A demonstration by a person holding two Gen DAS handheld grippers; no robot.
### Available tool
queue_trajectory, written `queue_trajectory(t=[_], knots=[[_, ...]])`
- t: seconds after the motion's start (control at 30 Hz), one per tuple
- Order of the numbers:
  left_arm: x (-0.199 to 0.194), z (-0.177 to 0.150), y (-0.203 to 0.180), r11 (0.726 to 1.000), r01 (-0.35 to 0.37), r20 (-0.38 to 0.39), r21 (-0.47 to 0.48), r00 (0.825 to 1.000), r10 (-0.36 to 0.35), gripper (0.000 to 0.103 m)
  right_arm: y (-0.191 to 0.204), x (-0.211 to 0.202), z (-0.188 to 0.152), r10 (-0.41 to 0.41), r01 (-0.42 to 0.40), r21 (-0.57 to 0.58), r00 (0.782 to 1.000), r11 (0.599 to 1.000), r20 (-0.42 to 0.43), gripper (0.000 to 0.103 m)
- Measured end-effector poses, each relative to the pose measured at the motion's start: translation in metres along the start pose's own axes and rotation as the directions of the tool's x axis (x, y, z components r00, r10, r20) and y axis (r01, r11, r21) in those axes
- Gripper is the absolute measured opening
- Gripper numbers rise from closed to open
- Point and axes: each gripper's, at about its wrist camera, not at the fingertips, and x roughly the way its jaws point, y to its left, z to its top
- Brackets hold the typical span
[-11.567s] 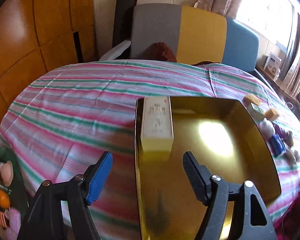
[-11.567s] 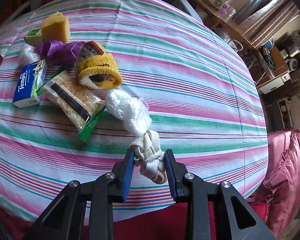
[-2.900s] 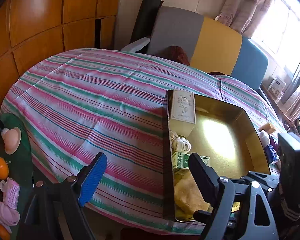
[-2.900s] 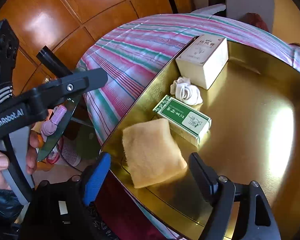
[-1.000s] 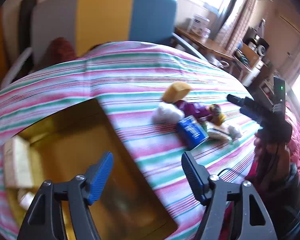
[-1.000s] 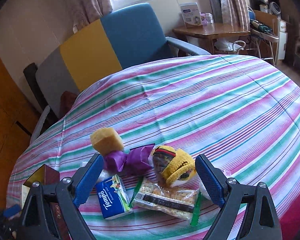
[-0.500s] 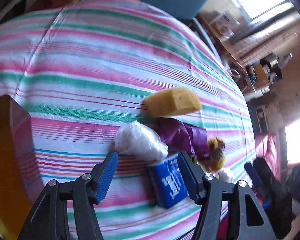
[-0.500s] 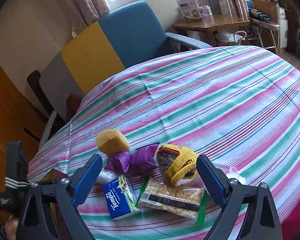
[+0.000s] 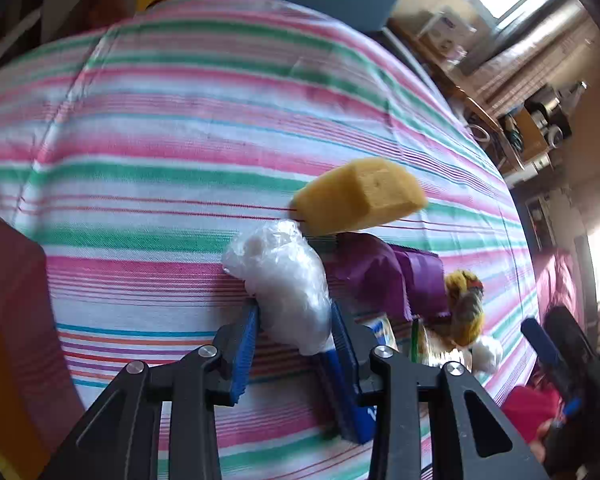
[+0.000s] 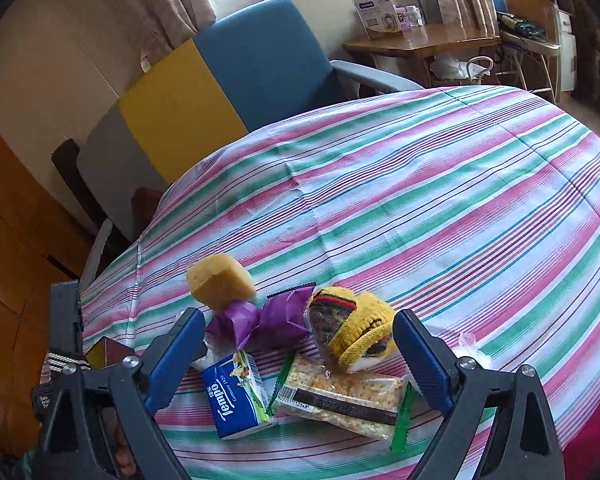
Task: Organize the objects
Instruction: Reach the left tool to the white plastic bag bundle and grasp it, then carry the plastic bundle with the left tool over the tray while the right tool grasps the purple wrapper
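My left gripper (image 9: 294, 338) is shut on a white crumpled plastic bag (image 9: 284, 284) on the striped tablecloth. Behind it lie a yellow sponge (image 9: 360, 200), a purple wrapper (image 9: 384, 280) and a yellow knitted hat (image 9: 464, 308). My right gripper (image 10: 300, 364) is open and empty above the pile: the sponge (image 10: 220, 280), the purple wrapper (image 10: 268, 320), the hat (image 10: 356, 332), a blue Tempo tissue pack (image 10: 236, 396) and a cracker packet (image 10: 340, 400). The gold tray's corner (image 9: 8, 300) is at the left.
A second white plastic bag (image 9: 486, 354) lies past the hat. Chairs in grey, yellow and blue (image 10: 228, 80) stand behind the round table. A wooden side table (image 10: 420, 44) with boxes is at the back right.
My left gripper has moved down onto the white plastic bag and closed on it. The right gripper has stayed open over the pile, shifting slightly.
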Motion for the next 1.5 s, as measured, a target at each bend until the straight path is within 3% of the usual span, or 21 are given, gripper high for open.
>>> queue_trajectory(t=[0.23, 0.33, 0.47, 0.77, 0.9, 0.93, 1.0, 1.1, 1.17, 1.33, 1.4, 1.5], knots=[[-0.049, -0.014, -0.005, 0.992, -0.023, 0.097, 0.127, 0.995, 0.01, 0.032, 0.009, 0.006, -0.004, -0.023, 0.022, -0.055, 0.999, 0.998, -0.029, 0.09], [-0.059, -0.022, -0.011, 0.98, -0.051, 0.125, 0.193, 0.992, 0.027, 0.032, 0.018, 0.012, -0.009, -0.022, 0.016, -0.101, 0.998, 0.995, -0.058, 0.082], [-0.061, -0.028, -0.013, 0.98, -0.003, 0.081, 0.201, 0.997, -0.014, 0.032, 0.03, 0.021, -0.016, -0.058, 0.043, -0.167, 0.995, 0.985, -0.085, 0.082], [-0.031, -0.017, -0.021, 0.979, -0.066, 0.023, 0.195, 0.998, 0.063, 0.051, 0.025, 0.019, -0.015, -0.085, 0.072, -0.159, 0.993, 0.985, -0.077, 0.082], [-0.002, -0.011, -0.021, 0.971, -0.102, -0.013, 0.216, 0.994, 0.107, 0.048, 0.026, 0.018, -0.014, -0.074, 0.061, -0.161, 0.994, 0.985, -0.075, 0.082], [0.005, -0.011, -0.019, 0.971, -0.107, -0.022, 0.214, 0.993, 0.115, 0.039, 0.027, 0.017, -0.013, -0.072, 0.06, -0.162, 0.995, 0.985, -0.073, 0.082], [0.006, -0.011, -0.01, 0.984, -0.061, -0.024, 0.169, 0.998, 0.065, 0.032, 0.028, 0.016, -0.013, -0.071, 0.059, -0.17, 0.995, 0.984, -0.068, 0.078], [-0.015, -0.018, -0.011, 0.981, -0.053, 0.037, 0.186, 0.998, 0.047, 0.031, 0.033, 0.015, -0.015, -0.039, 0.023, -0.189, 0.996, 0.982, -0.077, 0.06], [-0.033, -0.024, -0.01, 0.98, -0.035, 0.071, 0.194, 0.997, 0.021, 0.031, 0.042, 0.017, -0.016, -0.019, -0.002, -0.224, 0.996, 0.975, -0.092, 0.058], [-0.076, -0.039, -0.002, 0.979, 0.024, 0.114, 0.201, 0.992, -0.048, 0.031, 0.071, 0.029, -0.019, 0.014, -0.058, -0.333, 0.991, 0.941, -0.131, 0.059], [-0.089, -0.044, 0.0, 0.979, 0.035, 0.127, 0.203, 0.99, -0.061, 0.031, 0.081, 0.043, -0.016, 0.018, -0.079, -0.374, 0.986, 0.924, -0.164, 0.072], [-0.108, -0.051, 0.005, 0.978, 0.053, 0.152, 0.203, 0.985, -0.084, 0.031, 0.098, 0.065, -0.015, -0.034, -0.062, -0.468, 0.98, 0.881, -0.194, 0.075]])
